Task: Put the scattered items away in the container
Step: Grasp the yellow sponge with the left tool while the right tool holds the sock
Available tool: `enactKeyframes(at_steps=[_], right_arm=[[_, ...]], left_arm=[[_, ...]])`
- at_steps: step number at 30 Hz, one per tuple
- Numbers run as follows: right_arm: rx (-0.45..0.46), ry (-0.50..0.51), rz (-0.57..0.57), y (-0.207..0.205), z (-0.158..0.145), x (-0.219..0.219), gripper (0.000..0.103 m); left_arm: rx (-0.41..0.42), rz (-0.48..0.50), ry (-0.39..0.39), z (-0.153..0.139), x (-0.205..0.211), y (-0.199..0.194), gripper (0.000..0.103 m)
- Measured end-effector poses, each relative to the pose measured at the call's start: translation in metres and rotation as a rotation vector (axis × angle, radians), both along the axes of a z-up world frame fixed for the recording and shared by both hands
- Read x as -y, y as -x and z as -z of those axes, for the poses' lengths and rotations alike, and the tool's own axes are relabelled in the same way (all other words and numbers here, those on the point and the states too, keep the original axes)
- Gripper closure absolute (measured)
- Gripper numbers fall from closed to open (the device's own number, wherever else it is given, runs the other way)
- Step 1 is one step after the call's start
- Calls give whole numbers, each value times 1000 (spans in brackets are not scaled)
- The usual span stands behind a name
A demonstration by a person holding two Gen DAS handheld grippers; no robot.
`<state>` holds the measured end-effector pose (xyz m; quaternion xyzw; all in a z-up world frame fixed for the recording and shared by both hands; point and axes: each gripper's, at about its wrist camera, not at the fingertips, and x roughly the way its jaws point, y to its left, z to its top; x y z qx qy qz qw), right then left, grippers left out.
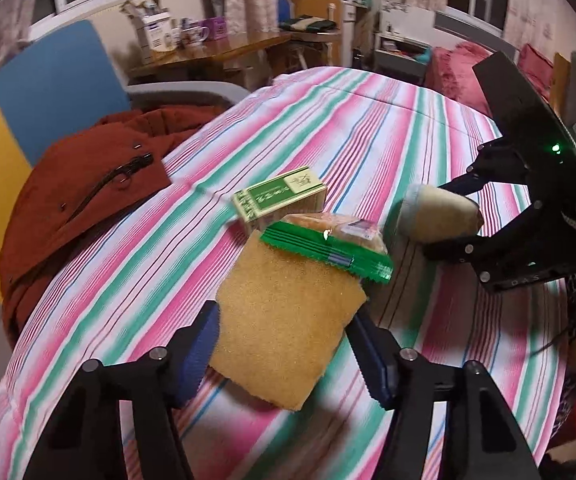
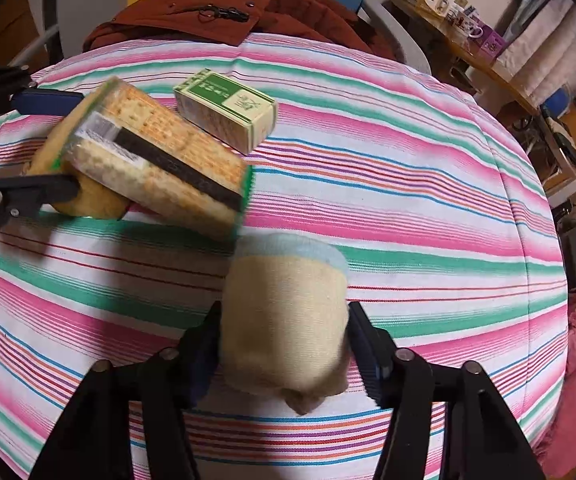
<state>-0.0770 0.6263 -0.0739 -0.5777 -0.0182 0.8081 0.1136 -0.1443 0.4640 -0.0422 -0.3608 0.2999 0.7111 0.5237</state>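
Looking down the left tongs [image 1: 284, 344], I see them clamped on a flat tan sponge pad [image 1: 288, 320] at lower centre, both blue pads pressed on its edges. A green-wrapped cracker packet [image 1: 329, 246] rests on the sponge's far end, lifted with it above the pink, green and white striped cloth [image 1: 347, 128] covering the tabletop. Just beyond it, at frame centre, a small green and cream cardboard box [image 1: 278, 196] lies on the cloth. My right tongs [image 2: 284, 344] are clamped on a cream rolled sock with a pale blue cuff [image 2: 286, 312], seen at lower centre of the right view and at right of the left view. A rust-red jacket [image 1: 84, 184] lies heaped at the cloth's left edge. I cannot see any container in either view.
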Motion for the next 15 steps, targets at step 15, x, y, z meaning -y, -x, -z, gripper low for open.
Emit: enactKeyframes(at_steps=[15], right_arm=[[-43,-22,-78,-3,-8,19,45]], left_arm=[[73,-144,-36,-5,84,-37,66]])
